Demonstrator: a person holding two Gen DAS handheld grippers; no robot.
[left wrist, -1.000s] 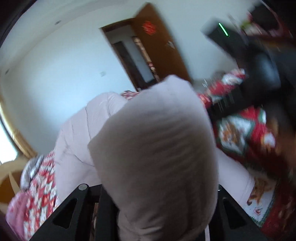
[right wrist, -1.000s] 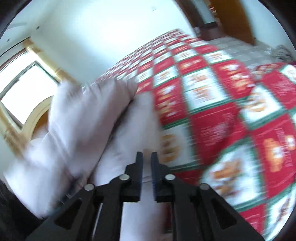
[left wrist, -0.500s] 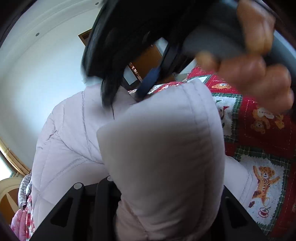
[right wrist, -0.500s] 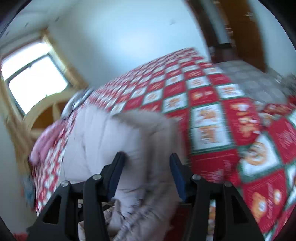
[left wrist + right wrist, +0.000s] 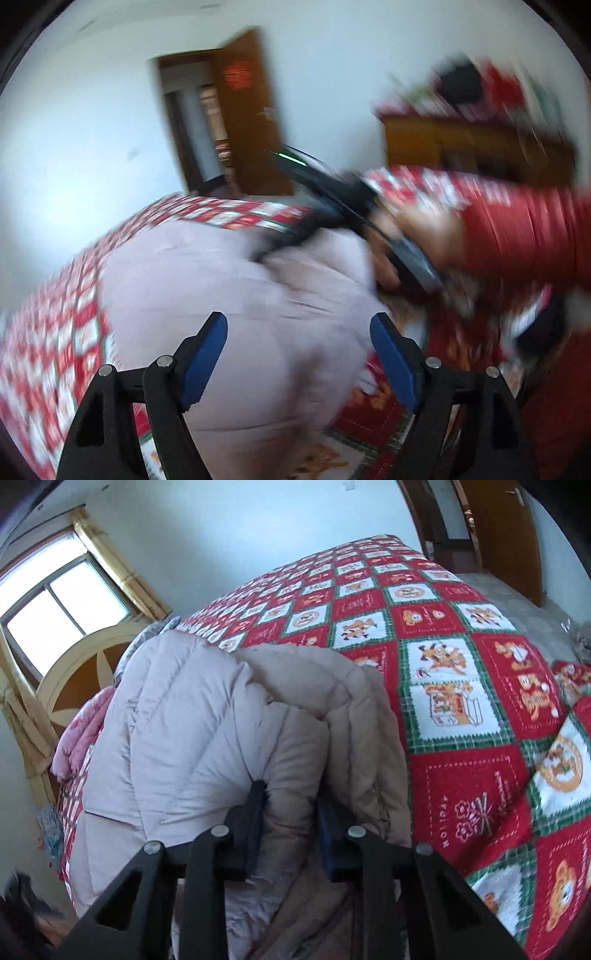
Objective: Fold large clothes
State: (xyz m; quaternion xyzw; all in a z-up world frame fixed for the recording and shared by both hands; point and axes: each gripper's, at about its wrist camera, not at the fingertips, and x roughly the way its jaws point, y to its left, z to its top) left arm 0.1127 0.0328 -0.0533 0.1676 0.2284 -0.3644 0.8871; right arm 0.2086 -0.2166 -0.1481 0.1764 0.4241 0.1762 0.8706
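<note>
A pale pink padded coat [image 5: 192, 716] lies on a bed with a red, white and green patchwork quilt [image 5: 461, 635]. In the right wrist view my right gripper [image 5: 291, 797] is shut on a thick fold of the coat, its fingers pressed into the padding. In the blurred left wrist view the coat [image 5: 236, 295] bulges below my left gripper [image 5: 299, 328], which is open and empty just above it. The right gripper [image 5: 295, 236] also shows there, held by a hand in a red sleeve, touching the coat's far side.
A wooden headboard [image 5: 85, 672] and a window [image 5: 62, 609] stand at the bed's left end, with pink bedding [image 5: 81, 734] beside the coat. An open brown door [image 5: 243, 122] and a wooden cabinet [image 5: 472, 144] stand past the bed. Tiled floor [image 5: 517, 602] lies to the right.
My left gripper let go of the coat fold and now stands open above it. My right gripper, open half a second ago, has shut on a coat fold.
</note>
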